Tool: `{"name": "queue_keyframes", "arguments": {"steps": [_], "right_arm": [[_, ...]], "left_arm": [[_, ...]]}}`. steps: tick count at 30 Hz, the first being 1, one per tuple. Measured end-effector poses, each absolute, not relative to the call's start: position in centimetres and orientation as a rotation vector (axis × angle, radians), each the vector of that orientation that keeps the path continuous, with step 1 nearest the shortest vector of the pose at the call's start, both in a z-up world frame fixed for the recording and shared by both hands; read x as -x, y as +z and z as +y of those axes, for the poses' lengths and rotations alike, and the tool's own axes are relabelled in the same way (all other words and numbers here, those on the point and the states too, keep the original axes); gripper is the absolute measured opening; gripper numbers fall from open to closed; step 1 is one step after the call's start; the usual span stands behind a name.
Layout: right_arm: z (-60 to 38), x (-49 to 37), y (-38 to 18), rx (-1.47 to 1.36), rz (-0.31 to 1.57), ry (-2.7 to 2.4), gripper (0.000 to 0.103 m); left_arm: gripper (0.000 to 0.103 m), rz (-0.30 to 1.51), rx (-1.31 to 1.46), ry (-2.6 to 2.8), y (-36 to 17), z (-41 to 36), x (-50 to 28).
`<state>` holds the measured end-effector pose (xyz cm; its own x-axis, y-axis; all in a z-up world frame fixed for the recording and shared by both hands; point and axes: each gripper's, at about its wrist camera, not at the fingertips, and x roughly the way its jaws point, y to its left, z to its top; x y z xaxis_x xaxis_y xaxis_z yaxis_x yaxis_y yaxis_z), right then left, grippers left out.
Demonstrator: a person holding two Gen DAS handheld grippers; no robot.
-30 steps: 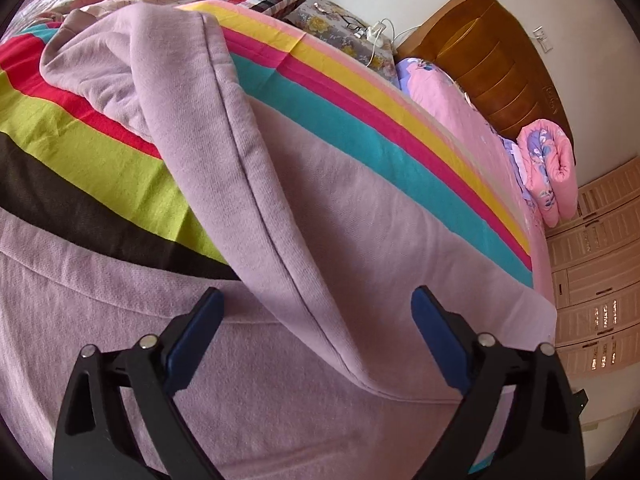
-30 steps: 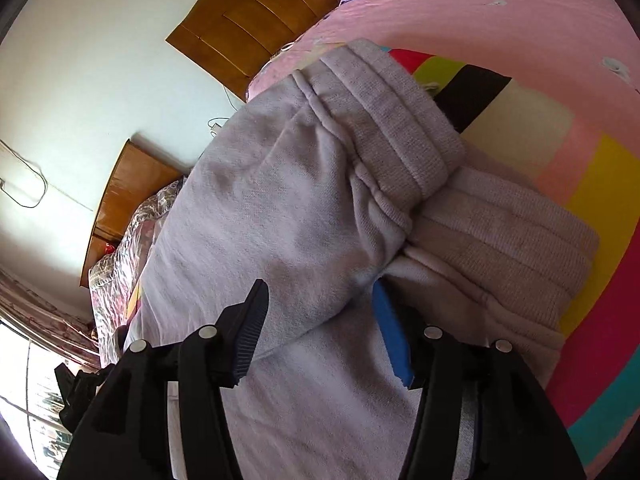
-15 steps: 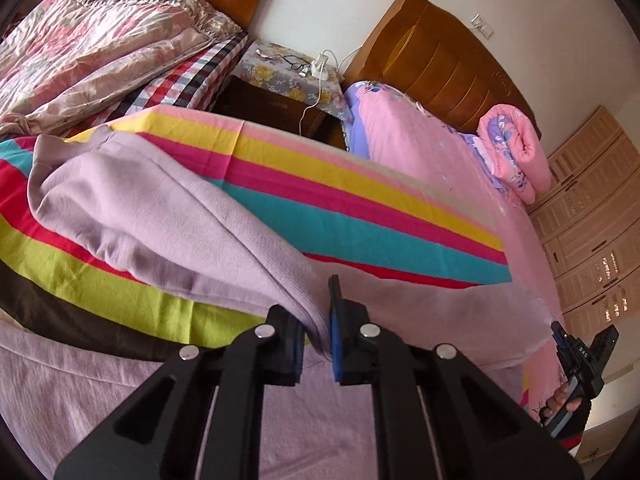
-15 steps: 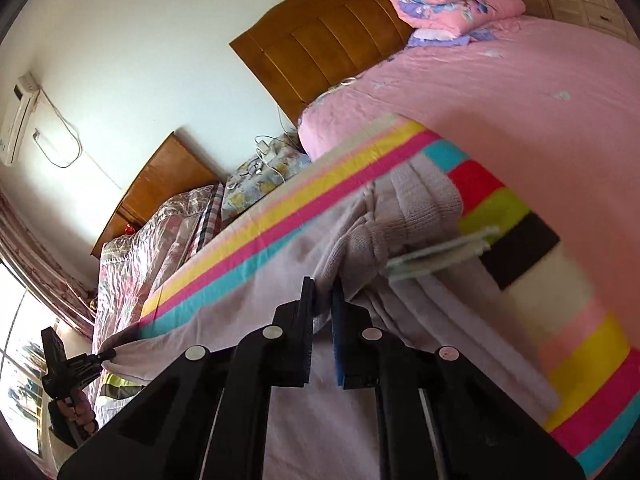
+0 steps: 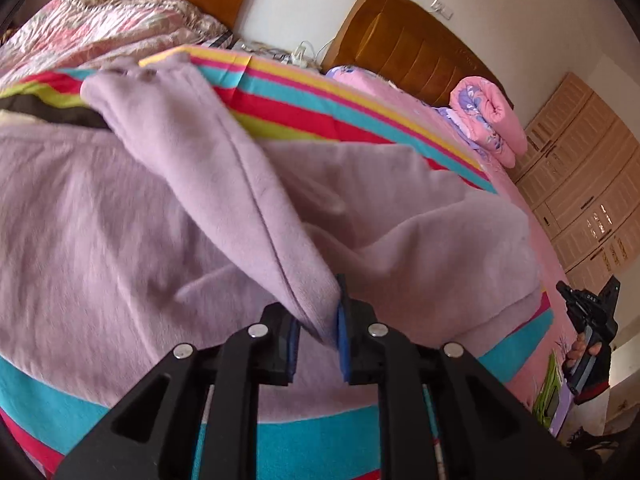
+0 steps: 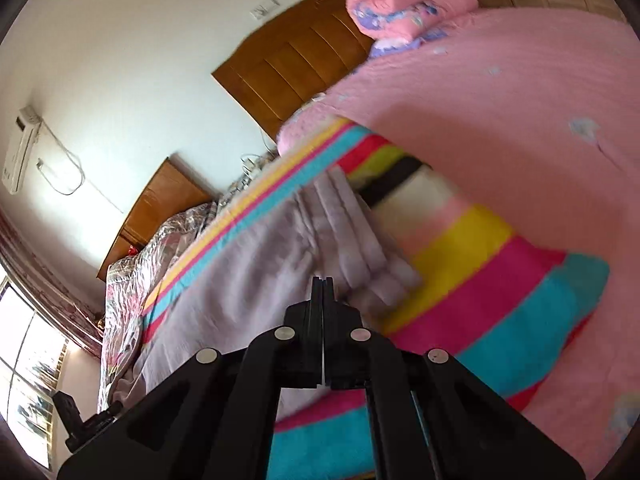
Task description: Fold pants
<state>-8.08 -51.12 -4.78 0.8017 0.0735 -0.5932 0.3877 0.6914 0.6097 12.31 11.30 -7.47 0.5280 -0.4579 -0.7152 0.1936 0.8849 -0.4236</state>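
Lilac sweatpants [image 5: 160,220] lie across a striped blanket [image 5: 360,120] on the bed. My left gripper [image 5: 318,308] has a raised fold of a pant leg between its blue pads; the jaws are starting to open but the cloth still fills the gap. In the right wrist view the pants [image 6: 248,280] stretch away to the left, with the ribbed waistband [image 6: 360,232] just ahead. My right gripper [image 6: 322,280] has its jaws pressed together where the lilac cloth meets the tips, and they are only just easing apart. The pinch itself is hidden.
A pink bedspread [image 6: 500,100] covers the bed beyond the blanket, with a rolled pink quilt [image 5: 488,112] by the wooden headboard [image 5: 408,52]. A second bed with a floral quilt [image 5: 100,28] stands alongside. Wardrobe doors [image 5: 588,160] line the far side.
Both grippers were open over the pants, then closed on the cloth. Since then both have swept sideways with it, and the left one has drawn its fold of leg over the rest of the pants.
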Motion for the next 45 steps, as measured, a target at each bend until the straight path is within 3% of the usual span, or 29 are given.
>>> {"name": "queue_keyframes", "arguments": {"steps": [2,4,6,7,14,20,22,24,26,32,33,34,35,39,41,43,45], "right_arm": [[-50.8,8.8,-5.6,-0.802,0.637,-0.181,0.012],[-50.2,8.8,-5.1,-0.767,0.629,-0.182,0.022],[-49.7,8.4,-4.3,-0.744,0.6,-0.156,0.079],[-49.4,8.1,-3.9,-0.733,0.582,-0.145,0.083],[-46.4,2.6,-4.8,-0.645,0.731,-0.102,0.056],[-46.2,0.2,-5.5,-0.645,0.778,-0.113,0.054],[-46.4,-0.5,-5.6,-0.638,0.776,-0.123,0.047],[-47.0,-0.5,-5.8,-0.657,0.764,-0.139,0.027],[-47.5,0.0,-6.1,-0.674,0.741,-0.135,0.022],[-47.4,0.4,-5.8,-0.662,0.722,-0.144,0.02],[-47.3,0.1,-5.4,-0.659,0.72,-0.141,0.019],[-47.3,-0.2,-5.0,-0.656,0.718,-0.132,0.018],[-47.2,-0.7,-4.2,-0.653,0.714,-0.12,0.016],[-47.6,-4.2,1.0,-0.602,0.656,-0.053,0.011],[-47.9,-5.3,4.4,-0.59,0.57,-0.031,0.011],[-48.3,-5.0,7.1,-0.593,0.489,-0.015,0.011],[-48.3,-3.8,7.9,-0.582,0.45,-0.001,0.011]], "left_arm": [[0.021,0.936,0.386,-0.397,-8.5,12.2,-12.6],[0.051,0.917,0.459,-0.401,-8.2,13.0,-12.9],[0.062,0.893,0.485,-0.393,-7.6,13.3,-12.8],[0.063,0.891,0.483,-0.391,-7.4,13.3,-12.9],[0.063,0.889,0.509,-0.384,-7.5,13.4,-12.6],[0.068,0.88,0.509,-0.382,-7.2,13.8,-12.6],[0.068,0.873,0.526,-0.375,-7.1,14.3,-12.6],[0.07,0.869,0.548,-0.368,-6.9,14.9,-12.6],[0.072,0.879,0.563,-0.361,-6.8,15.4,-12.9],[0.072,0.967,0.43,-0.302,-5.5,13.2,-15.7],[0.065,1.004,0.369,-0.257,-5.5,12.6,-16.5],[0.028,1.047,0.3,-0.214,-5.6,11.9,-17.5],[0.016,1.067,0.249,-0.205,-5.5,11.4,-18.6],[0.01,0.955,0.313,-0.363,-0.8,11.5,-23.4],[0.01,0.725,0.376,-0.403,4.2,12.8,-24.2],[0.009,0.379,0.427,-0.457,9.1,15.0,-21.7],[0.009,0.239,0.4,-0.465,10.5,16.3,-19.2]]}}
